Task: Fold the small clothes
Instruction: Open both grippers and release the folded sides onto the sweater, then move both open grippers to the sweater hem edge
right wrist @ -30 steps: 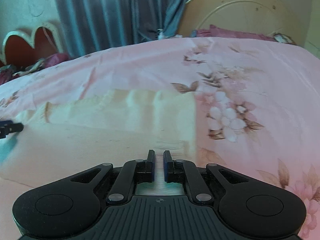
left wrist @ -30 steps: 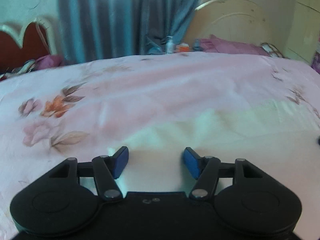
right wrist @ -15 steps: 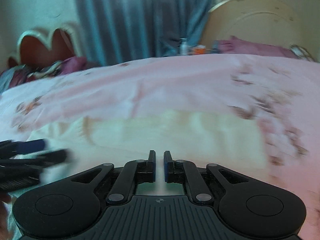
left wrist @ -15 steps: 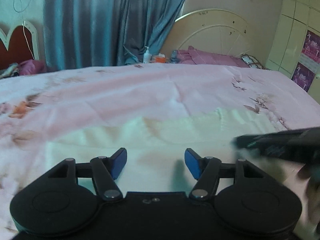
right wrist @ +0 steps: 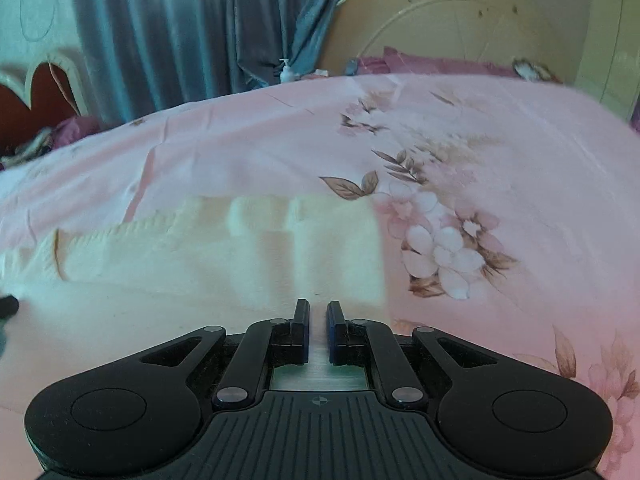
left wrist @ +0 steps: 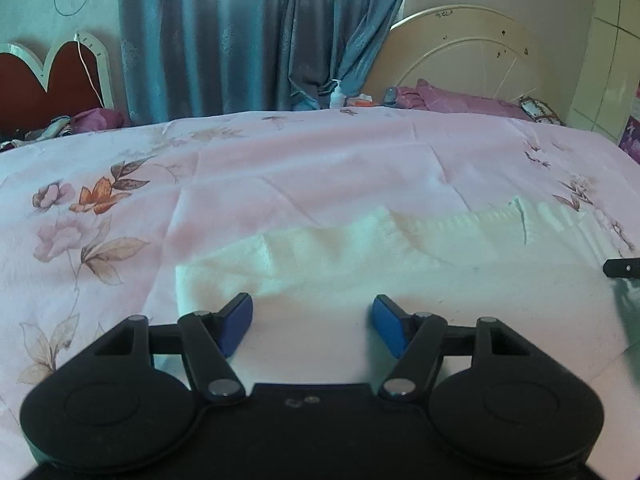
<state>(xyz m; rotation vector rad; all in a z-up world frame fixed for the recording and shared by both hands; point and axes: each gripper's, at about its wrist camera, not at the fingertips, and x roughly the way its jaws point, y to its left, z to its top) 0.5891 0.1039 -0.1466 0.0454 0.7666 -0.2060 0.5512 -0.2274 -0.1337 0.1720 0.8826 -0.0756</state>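
Note:
A cream knitted garment (left wrist: 360, 256) lies flat on the pink floral bed sheet (left wrist: 280, 168), with a ribbed hem along its far edge. My left gripper (left wrist: 312, 302) hovers open over the garment's left end, and nothing sits between its blue pads. In the right wrist view the same garment (right wrist: 200, 272) spreads to the left. My right gripper (right wrist: 318, 306) is shut just above the garment's right end, and no cloth shows pinched in its narrow slit. A black tip of the right gripper (left wrist: 622, 268) pokes in at the right edge of the left wrist view.
Blue curtains (left wrist: 240, 32) hang behind the bed. A cream arched headboard (left wrist: 460, 52) with purple pillows (left wrist: 452, 100) stands at the back right, and a red heart-shaped headboard (left wrist: 52, 76) at the back left. A pump bottle (left wrist: 337, 94) stands by the curtain.
Half a second ago both grippers were close together, each large in the other's view. They have since swung apart to the garment's ends. The jaws and the garment look unchanged.

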